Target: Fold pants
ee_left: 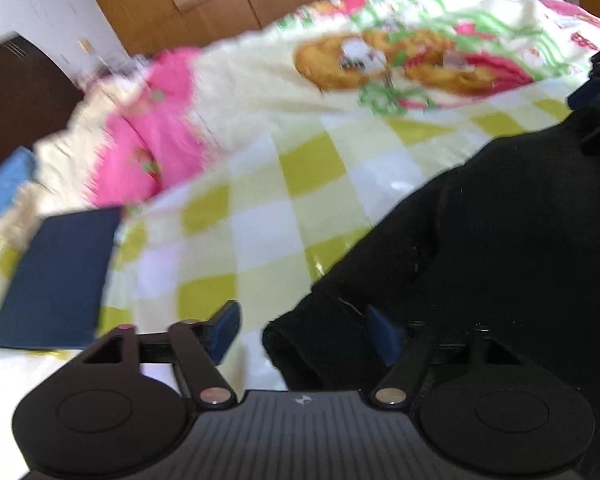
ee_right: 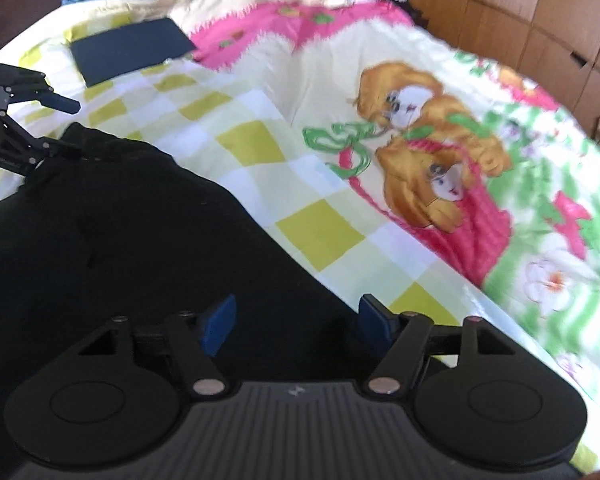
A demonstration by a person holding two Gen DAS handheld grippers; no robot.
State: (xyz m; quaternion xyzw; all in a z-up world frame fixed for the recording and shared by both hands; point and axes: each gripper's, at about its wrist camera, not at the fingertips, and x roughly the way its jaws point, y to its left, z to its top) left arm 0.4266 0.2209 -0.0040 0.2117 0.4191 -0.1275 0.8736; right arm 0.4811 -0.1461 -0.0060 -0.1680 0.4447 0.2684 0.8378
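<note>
Left gripper (ee_left: 304, 330) spread wide, one blue pad (ee_left: 380, 336) touching the black fabric pants (ee_left: 480, 240), gripping nothing. Right gripper (ee_right: 298, 320) equally wide above the same pants (ee_right: 120, 232), which lie on the yellow-checked cartoon bedspread (ee_left: 260, 200). A dark blue flat rectangular pad (ee_right: 132, 50) sits well apart.

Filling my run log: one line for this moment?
task: fold pants | left gripper: open | right gripper: open | black pants: on bed, ungrasped

Left gripper (ee_left: 304, 332) and right gripper (ee_right: 298, 322) both hold their blue-padded jaws spread wide, low and side by side
</note>
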